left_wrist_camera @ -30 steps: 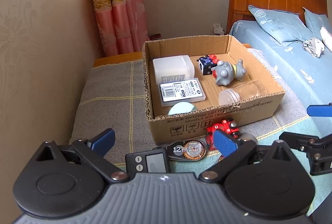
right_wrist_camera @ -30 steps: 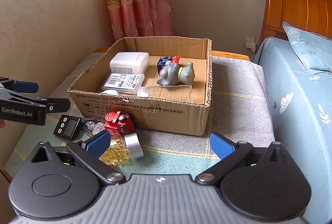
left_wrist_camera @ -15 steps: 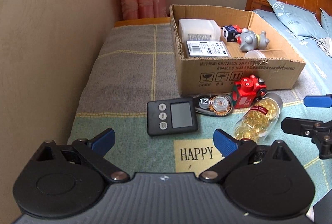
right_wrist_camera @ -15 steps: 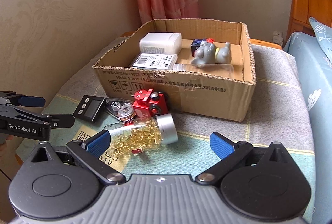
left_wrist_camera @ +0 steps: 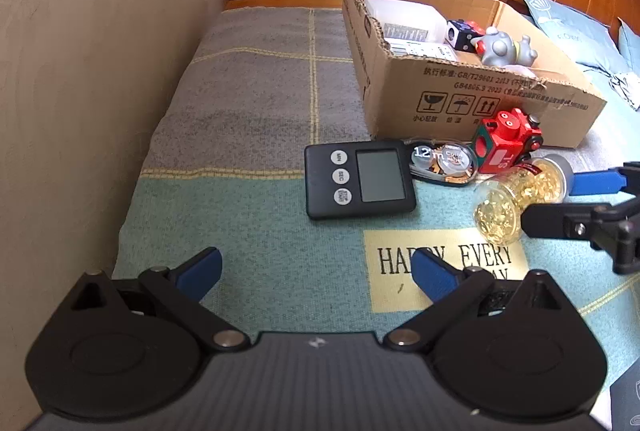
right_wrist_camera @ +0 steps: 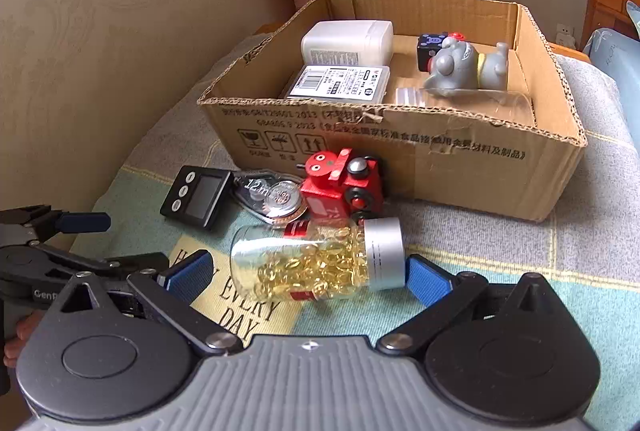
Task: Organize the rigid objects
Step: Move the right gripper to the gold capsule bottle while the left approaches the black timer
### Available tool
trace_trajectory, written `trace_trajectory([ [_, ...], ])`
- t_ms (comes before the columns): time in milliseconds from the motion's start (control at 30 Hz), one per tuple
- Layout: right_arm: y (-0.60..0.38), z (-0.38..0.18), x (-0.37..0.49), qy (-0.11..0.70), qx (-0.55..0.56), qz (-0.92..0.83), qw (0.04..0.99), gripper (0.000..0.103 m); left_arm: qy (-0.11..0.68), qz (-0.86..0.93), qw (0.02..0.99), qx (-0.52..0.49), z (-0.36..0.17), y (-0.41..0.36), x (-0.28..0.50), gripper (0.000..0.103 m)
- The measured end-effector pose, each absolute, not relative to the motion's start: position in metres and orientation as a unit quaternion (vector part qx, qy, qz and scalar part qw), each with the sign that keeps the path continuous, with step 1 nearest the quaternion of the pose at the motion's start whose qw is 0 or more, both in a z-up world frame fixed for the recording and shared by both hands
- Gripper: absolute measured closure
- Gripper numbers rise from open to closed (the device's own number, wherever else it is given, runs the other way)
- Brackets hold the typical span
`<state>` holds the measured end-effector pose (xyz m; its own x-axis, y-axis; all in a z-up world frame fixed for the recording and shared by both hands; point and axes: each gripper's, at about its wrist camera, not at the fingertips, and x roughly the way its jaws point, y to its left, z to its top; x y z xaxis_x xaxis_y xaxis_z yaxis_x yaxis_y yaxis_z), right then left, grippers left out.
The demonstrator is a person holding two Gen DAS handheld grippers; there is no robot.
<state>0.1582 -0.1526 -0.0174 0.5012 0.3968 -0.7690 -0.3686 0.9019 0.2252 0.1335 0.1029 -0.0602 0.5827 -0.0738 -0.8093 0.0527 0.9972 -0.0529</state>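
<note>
Here the right gripper sits low over the cloth, with its jaws spread wide. The bottle lies on its side right between the two blue pads. The pads are near both ends of it, but I cannot tell if they touch it. The left gripper hangs over the blue-green part of the cloth, nearer the wall. Its jaws are spread wide too, and nothing is between them. In the right view it pokes in from the left edge, and a bit of a hand shows under it.

The bottle is clear and full of little yellow pills. It has a silver cap and a red label. Its bottom end rests on a cream patch with black letters.

Just past the bottle stands a red toy train, close to the front wall of the box. Beside the train lies a clear tape roller, and next to that a black timer with three round buttons.

The box is brown and open on top. Inside it are a white tub, a flat case with a label, a dark cube, a gray toy and a clear jar on its side.
</note>
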Motion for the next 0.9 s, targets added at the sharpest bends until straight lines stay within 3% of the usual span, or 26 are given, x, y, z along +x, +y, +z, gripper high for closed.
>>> trace_trajectory([
  [400, -0.108, -0.031, 0.164, 0.446, -0.061, 0.096, 0.888, 0.0, 0.457, -0.032, 0.889, -0.019, -0.065, 0.114, 0.135, 0.003],
  [900, -0.178, -0.046, 0.159, 0.453, -0.042, 0.041, 0.889, 0.0, 0.448, -0.047, 0.893, 0.022, -0.073, 0.087, 0.153, 0.001],
])
